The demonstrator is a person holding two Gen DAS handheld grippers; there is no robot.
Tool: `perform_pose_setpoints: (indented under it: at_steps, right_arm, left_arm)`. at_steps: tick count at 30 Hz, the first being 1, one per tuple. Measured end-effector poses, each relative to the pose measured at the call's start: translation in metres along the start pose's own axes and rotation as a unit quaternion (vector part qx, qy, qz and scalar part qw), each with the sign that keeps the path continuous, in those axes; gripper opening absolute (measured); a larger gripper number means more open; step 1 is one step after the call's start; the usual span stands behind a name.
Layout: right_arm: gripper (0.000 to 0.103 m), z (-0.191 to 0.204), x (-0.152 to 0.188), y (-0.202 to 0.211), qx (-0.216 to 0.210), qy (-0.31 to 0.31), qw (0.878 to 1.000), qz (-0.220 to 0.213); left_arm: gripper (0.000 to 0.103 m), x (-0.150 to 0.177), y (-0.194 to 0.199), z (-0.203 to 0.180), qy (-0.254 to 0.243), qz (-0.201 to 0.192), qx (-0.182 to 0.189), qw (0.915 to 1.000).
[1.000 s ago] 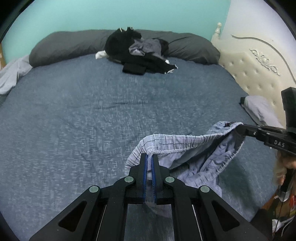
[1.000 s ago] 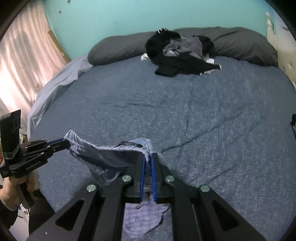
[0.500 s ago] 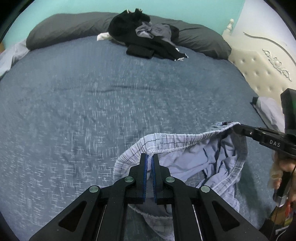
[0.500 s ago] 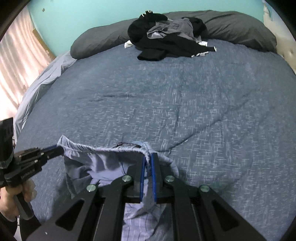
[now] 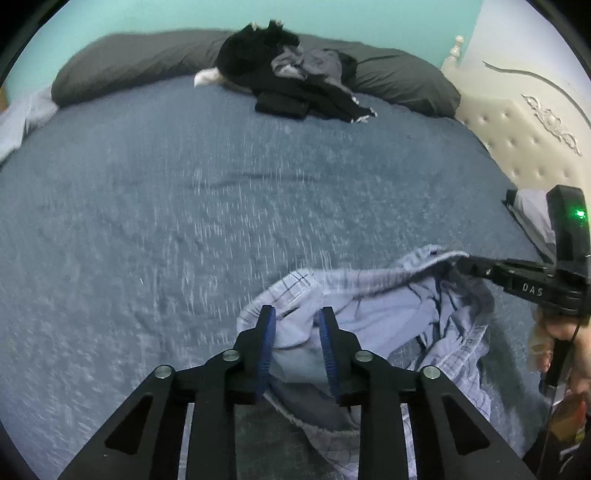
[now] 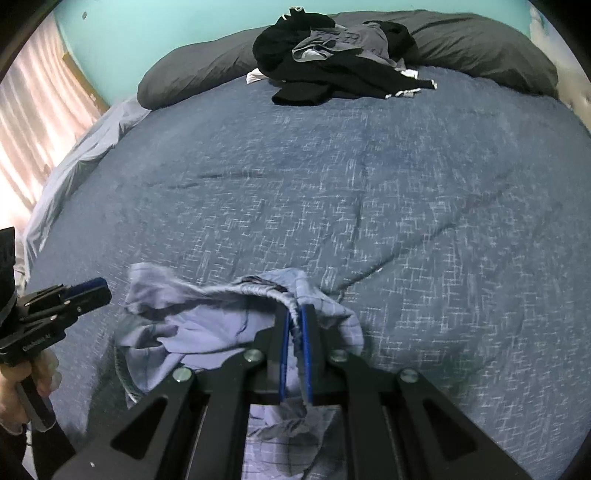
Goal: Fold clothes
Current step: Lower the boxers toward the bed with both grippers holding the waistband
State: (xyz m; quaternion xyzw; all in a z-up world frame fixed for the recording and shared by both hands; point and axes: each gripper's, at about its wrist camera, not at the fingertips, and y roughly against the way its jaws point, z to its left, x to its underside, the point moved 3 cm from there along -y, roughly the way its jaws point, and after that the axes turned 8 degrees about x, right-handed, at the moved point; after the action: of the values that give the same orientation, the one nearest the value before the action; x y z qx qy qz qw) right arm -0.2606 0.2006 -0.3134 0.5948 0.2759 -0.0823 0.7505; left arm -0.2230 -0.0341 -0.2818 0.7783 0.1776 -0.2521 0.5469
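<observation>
Dark clothes pile [image 5: 291,79] against far pillow [image 5: 140,61], plaid shorts [image 5: 388,317] near, bedspread [image 5: 184,203] between

Pale blue checked shorts [image 5: 388,321] lie crumpled at the bed's [image 5: 184,206] near edge, waistband partly lifted, cloth bunched beneath.

Place: a home bedroom.
Bed: a wide blue-grey quilt [image 6: 369,192] fills both views.
Pillows: long dark grey pillows [image 5: 147,62] lie along the far edge.
Headboard: cream, tufted and carved [image 5: 517,122].
Wall: turquoise [image 6: 166,33].
Window: pink curtain [image 6: 26,122].
Laundry: dark clothes heaped [image 6: 332,55] by the pillows.
</observation>
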Motion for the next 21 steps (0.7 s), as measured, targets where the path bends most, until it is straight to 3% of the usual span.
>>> perform_pose_setpoints:
  at_steps: [5, 21]
  right_arm:
    - [0.006, 0.003, 0.003, 0.002, -0.001, 0.006, 1.0, -0.003]
    - [0.006, -0.007, 0.007, -0.003, -0.003, 0.026, 1.0, 0.001]
  left_arm:
    - [0.04, -0.019, -0.019, -0.013, -0.043, 0.024, 0.013, 0.9987]
    - [0.046, -0.016, -0.099, -0.016, -0.111, 0.102, 0.029, 0.9882]
